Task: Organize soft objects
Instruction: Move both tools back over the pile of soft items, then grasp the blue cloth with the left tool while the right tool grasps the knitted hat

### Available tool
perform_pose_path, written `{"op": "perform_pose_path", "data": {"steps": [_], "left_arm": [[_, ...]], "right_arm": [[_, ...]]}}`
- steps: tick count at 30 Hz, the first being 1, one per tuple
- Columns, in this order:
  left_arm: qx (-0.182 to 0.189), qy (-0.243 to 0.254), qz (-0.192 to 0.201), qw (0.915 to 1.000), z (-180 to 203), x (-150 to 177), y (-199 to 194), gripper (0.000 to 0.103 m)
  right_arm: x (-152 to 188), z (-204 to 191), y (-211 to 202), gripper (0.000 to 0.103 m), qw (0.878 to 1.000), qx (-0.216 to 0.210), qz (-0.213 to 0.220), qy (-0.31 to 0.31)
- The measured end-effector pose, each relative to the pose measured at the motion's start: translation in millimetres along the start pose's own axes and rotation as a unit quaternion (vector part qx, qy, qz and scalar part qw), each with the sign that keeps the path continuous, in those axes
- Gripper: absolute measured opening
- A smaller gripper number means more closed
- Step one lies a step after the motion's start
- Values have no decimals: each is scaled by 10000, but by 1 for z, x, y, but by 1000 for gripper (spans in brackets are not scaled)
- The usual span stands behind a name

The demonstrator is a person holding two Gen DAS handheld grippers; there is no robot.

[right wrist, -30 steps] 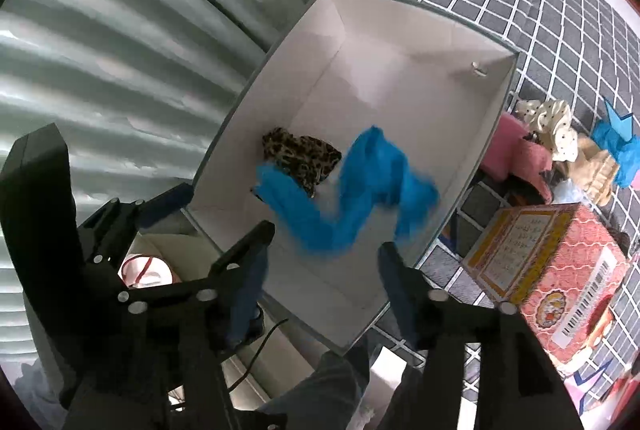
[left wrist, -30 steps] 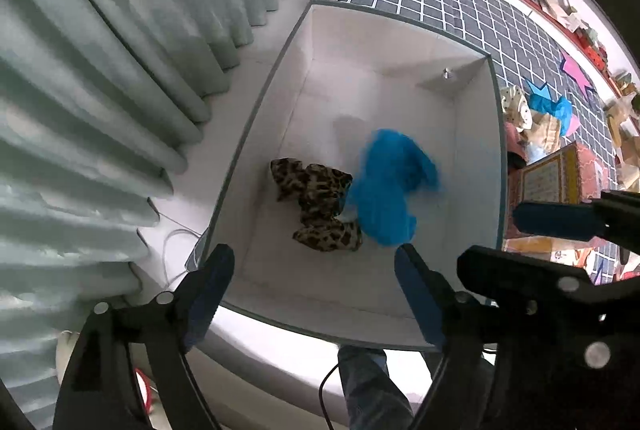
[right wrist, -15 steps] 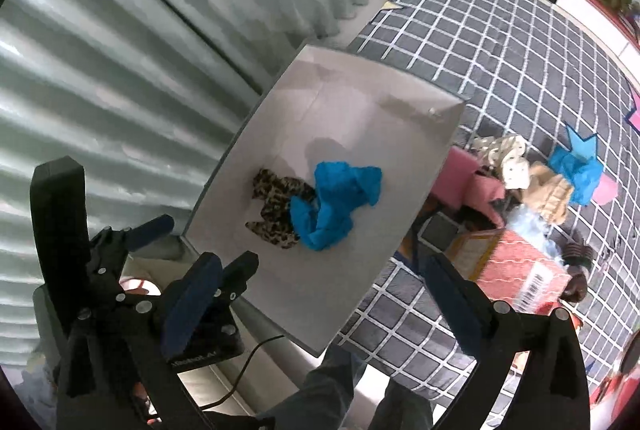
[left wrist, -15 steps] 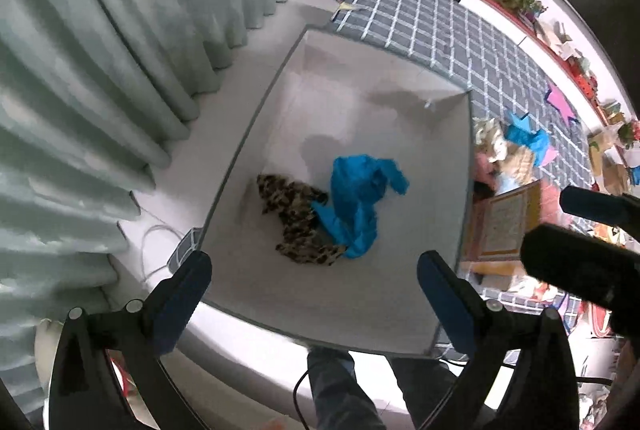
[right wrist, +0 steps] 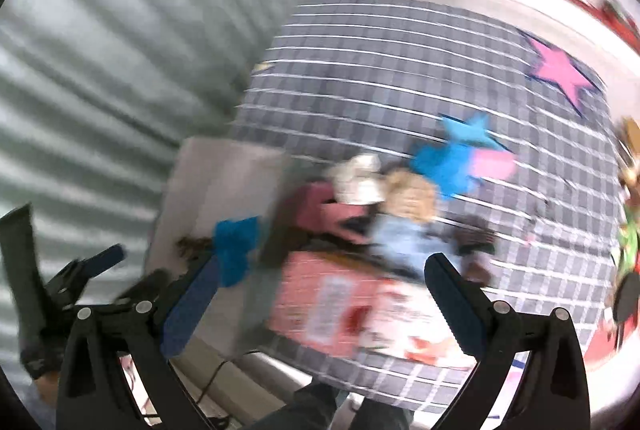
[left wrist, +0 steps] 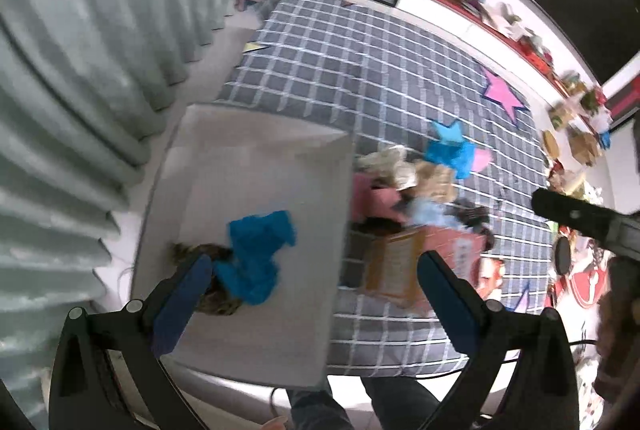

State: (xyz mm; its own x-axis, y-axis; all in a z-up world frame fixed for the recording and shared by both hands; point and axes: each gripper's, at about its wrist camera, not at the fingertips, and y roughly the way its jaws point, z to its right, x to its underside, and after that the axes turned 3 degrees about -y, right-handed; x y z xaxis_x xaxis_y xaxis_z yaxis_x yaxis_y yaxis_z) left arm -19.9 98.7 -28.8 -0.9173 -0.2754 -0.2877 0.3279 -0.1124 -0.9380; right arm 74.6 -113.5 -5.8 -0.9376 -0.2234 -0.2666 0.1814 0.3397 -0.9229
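A white bin (left wrist: 320, 166) stands on the floor beside the curtain. Inside it lie a crumpled blue cloth (left wrist: 258, 254) and a leopard-print cloth (left wrist: 220, 300), touching each other. My left gripper (left wrist: 312, 274) hangs open above the bin's near right side, with nothing between its fingers. My right gripper (right wrist: 320, 278) is also open and empty, high over the bin's right edge and a pile of soft things (right wrist: 384, 198) on the checked mat. In the blurred right wrist view the blue cloth (right wrist: 236, 242) shows in the bin (right wrist: 224, 174).
The pile (left wrist: 412, 182) holds pink, cream, tan and light blue pieces, with a blue cloth (left wrist: 452, 154) behind. A red and orange carton (left wrist: 408, 262) lies beside the bin. A grey checked mat (left wrist: 360, 70) with star shapes covers the floor. Pale curtains (left wrist: 80, 70) hang at left.
The blue cloth fell from between both grippers into the bin onto the leopard-print cloth. Both grippers opened wide, rose and swung right, away from the bin, bringing the mat and pile into view.
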Motion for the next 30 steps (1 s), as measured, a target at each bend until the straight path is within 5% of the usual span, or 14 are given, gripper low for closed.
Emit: {"op": "perform_pose_path", "data": {"steps": [6, 12, 27, 29, 30], "left_arm": [[137, 386, -201, 9990, 58, -22, 17, 103], [87, 685, -499, 9964, 123, -49, 54, 103], [-774, 1353, -1420, 9775, 220, -93, 199, 103], [-855, 1412, -1510, 9747, 225, -95, 214, 103], [-889, 1443, -1534, 9735, 227, -96, 221, 103]], "right_arm": [[13, 105, 24, 102, 9926, 467, -337, 1070], [29, 164, 62, 102, 9820, 542, -757, 1643], [22, 186, 168, 102, 9723, 254, -1593, 1693], [25, 187, 169, 97, 9726, 158, -1611, 1667], [26, 189, 169, 86, 9729, 35, -1595, 1675]]}}
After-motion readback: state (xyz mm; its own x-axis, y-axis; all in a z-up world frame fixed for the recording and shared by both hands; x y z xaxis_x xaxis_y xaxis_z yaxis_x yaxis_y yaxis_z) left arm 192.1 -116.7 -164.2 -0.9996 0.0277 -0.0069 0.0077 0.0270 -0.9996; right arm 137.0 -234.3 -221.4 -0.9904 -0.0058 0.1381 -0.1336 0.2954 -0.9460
